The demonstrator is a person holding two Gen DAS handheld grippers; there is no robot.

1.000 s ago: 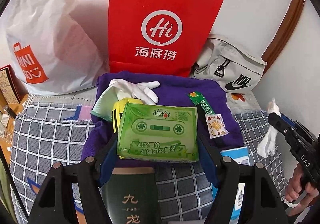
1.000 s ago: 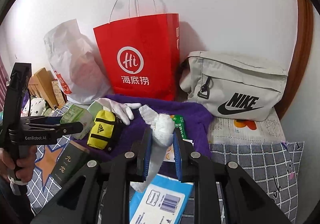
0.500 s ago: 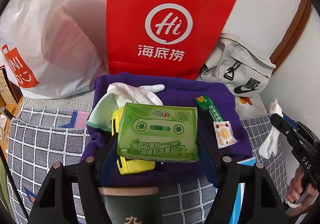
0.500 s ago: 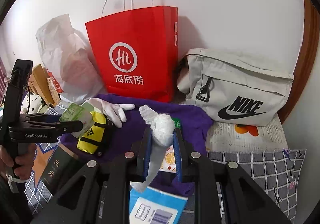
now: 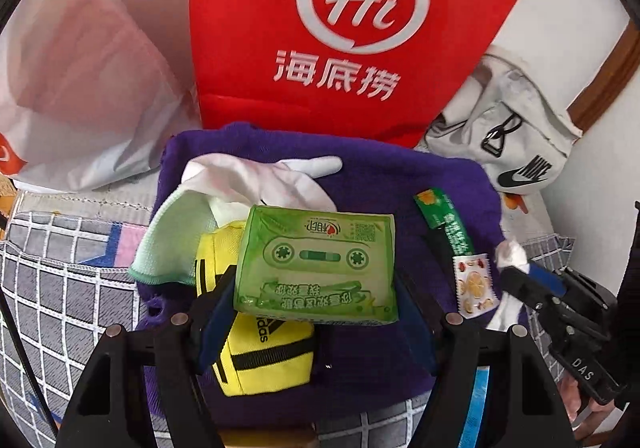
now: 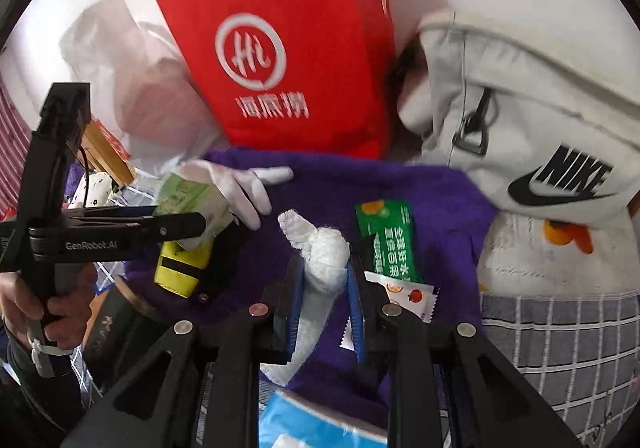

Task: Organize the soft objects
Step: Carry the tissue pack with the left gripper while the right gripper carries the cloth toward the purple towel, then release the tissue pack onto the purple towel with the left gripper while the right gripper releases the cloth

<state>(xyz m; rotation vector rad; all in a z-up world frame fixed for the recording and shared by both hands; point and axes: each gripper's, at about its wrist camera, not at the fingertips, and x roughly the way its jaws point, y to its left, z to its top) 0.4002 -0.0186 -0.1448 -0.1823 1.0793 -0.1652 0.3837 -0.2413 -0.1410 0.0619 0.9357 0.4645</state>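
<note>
My left gripper point(image 5: 316, 288) is shut on a green tissue pack point(image 5: 316, 268) printed with a cassette, held above a yellow Adidas pouch point(image 5: 264, 360). That pouch lies on a purple cloth point(image 5: 380, 184), beside a white glove point(image 5: 256, 176) and a mint cloth point(image 5: 176, 240). My right gripper point(image 6: 324, 288) is shut on a white rolled gauze-like cloth point(image 6: 324, 260), over the same purple cloth point(image 6: 440, 208). In the right wrist view the left gripper point(image 6: 188, 226) with its green tissue pack point(image 6: 188, 200) sits at the left, held by a hand point(image 6: 36, 308).
A red paper bag point(image 5: 352, 32) and a white plastic bag point(image 5: 80, 60) stand against the wall behind. A grey Nike bag point(image 6: 532, 116) lies at the right. Green sachet point(image 6: 388, 240) and fruit sachet point(image 6: 412, 296) rest on the purple cloth. Checked bedding point(image 5: 52, 308) surrounds it.
Both grippers have moved forward and down toward the purple cloth, each keeping its load. The yellow pouch now shows under the tissue pack, and the dark green box has dropped out of the left view.
</note>
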